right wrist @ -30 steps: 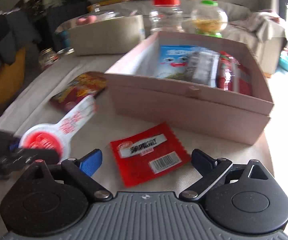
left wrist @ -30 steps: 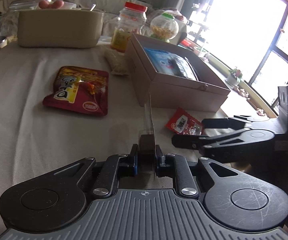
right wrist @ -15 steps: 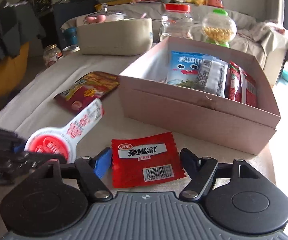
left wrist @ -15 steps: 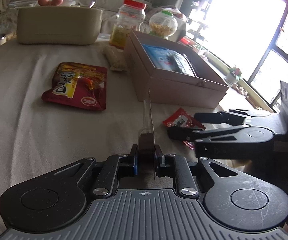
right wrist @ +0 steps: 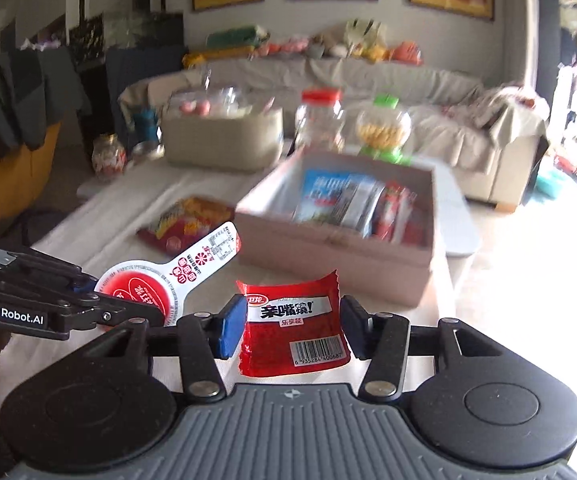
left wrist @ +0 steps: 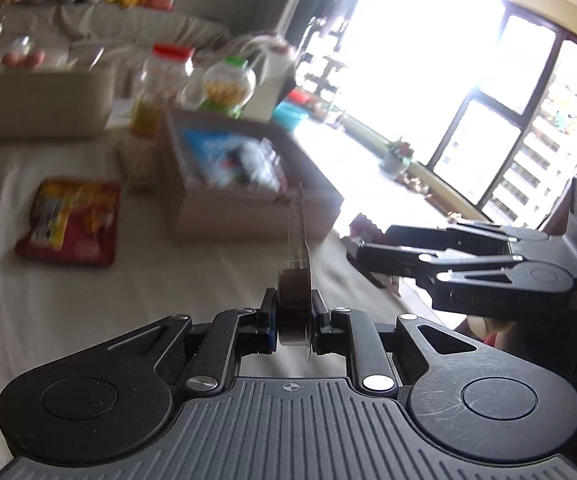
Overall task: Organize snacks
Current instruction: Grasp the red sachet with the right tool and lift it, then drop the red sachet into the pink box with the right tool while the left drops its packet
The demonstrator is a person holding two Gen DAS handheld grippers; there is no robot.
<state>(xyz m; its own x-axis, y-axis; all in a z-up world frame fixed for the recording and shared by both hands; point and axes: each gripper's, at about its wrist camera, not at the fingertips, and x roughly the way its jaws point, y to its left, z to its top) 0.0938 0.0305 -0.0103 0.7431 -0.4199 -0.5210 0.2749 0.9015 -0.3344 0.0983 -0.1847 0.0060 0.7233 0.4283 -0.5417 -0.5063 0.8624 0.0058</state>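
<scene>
My right gripper (right wrist: 292,330) has its jaws closing on a red snack packet (right wrist: 288,344), whose sides meet both pads; it hangs upright, clear of the white tablecloth. My left gripper (left wrist: 294,320) is shut on a small sealed cup with a long red-and-white paddle-shaped lid (right wrist: 192,268). In the left wrist view that cup (left wrist: 293,292) shows edge-on. An open pink cardboard box (right wrist: 328,256) ahead holds several standing packets. A red-and-yellow snack bag (left wrist: 68,220) lies flat to the left of the box. In the left wrist view the right gripper (left wrist: 358,248) hovers near the box's front corner.
At the back of the table stand a beige tub (right wrist: 220,140), a red-lidded jar (right wrist: 320,120) and a round green-lidded jar (right wrist: 382,132). A pale packet (left wrist: 136,160) lies by the box's far left corner. The table edge runs just right of the box; a covered sofa is behind.
The right jaws have narrowed onto the red packet and lifted it off the table. Both grippers have risen and tipped up. The left one keeps hold of the cup.
</scene>
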